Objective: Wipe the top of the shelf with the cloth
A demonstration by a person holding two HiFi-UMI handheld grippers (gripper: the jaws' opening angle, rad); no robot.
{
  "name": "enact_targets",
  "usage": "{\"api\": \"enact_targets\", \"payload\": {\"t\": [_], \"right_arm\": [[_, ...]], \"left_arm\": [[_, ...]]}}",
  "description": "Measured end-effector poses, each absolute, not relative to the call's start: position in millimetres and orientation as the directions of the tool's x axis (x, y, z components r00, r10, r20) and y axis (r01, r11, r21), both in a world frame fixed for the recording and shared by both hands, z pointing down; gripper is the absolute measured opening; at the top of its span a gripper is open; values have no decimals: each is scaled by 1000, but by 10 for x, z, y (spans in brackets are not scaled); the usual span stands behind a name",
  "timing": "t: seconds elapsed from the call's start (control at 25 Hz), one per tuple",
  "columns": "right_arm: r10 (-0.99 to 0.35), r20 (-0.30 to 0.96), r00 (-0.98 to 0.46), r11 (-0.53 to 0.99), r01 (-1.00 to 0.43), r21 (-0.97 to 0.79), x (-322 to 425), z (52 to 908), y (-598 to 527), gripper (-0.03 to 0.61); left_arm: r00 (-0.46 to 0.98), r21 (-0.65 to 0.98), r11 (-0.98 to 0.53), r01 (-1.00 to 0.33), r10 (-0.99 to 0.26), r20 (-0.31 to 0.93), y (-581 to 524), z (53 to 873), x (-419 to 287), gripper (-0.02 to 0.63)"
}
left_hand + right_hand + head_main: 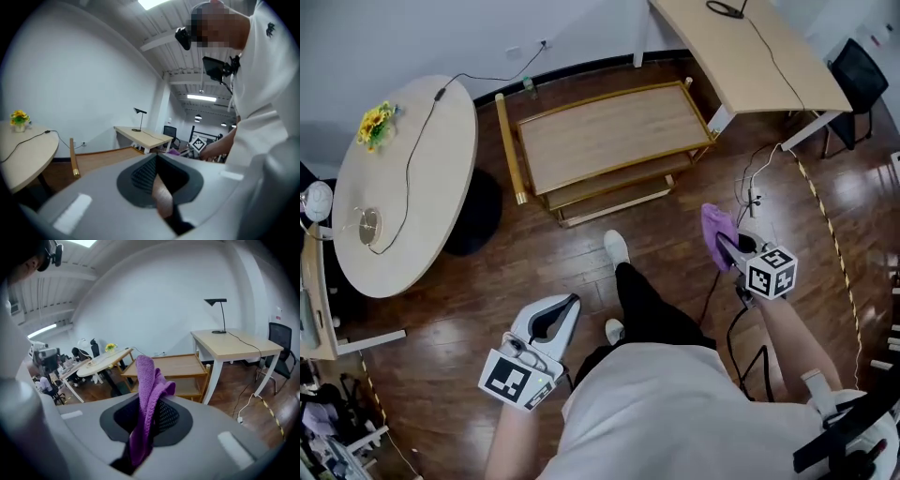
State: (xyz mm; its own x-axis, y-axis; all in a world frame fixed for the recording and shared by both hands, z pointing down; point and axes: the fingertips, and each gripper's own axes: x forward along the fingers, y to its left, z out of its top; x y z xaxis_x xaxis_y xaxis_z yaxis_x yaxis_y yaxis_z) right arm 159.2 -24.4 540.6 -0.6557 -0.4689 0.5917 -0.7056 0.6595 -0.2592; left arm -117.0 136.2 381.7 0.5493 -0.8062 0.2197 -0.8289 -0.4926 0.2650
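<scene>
A low wooden shelf (609,136) with a gold frame stands on the floor ahead of me; its flat top (180,364) is bare. My right gripper (727,246) is shut on a purple cloth (716,226), which sticks up from between its jaws (147,390). It hangs over the floor, short of the shelf's right end. My left gripper (551,322) is low at my left side, well back from the shelf (101,159), shut with nothing in it.
A round table (403,178) with yellow flowers (375,124) and a cable stands left of the shelf. A long desk (750,52) with a lamp is at the right, a black chair (856,70) beyond it. Cables (764,169) lie on the wood floor.
</scene>
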Motion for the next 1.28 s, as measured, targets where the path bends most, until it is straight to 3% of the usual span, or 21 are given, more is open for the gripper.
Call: {"api": "enact_targets", "payload": {"t": [0.2,0.52,0.72,1.04,1.28], "right_arm": [[-466,485,-741,699,-644,-312,1529,4591,664,51],[-493,334,-804,802,-568,-184,1685,3751,1146,51],[-510,282,-813,801,-568,-189,2051,3633,1296,51],[-536,259,-804,779,-589,-216,3156,3741,1735,51],[-545,230,-806,778,-588,-219,3642,3695,2068,51]], "left_arm": [[510,281,-445,-850,-829,229,2044,3661,-1038,20],[490,237,-439,-867,-838,240,2462,3639,-695,20],[523,215,-481,-850,-820,232,2441,3570,-187,20],[605,202,-571,-796,-765,221,2638,3496,1212,20],[624,197,-592,-782,-740,251,2874,3557,1715,20]]}}
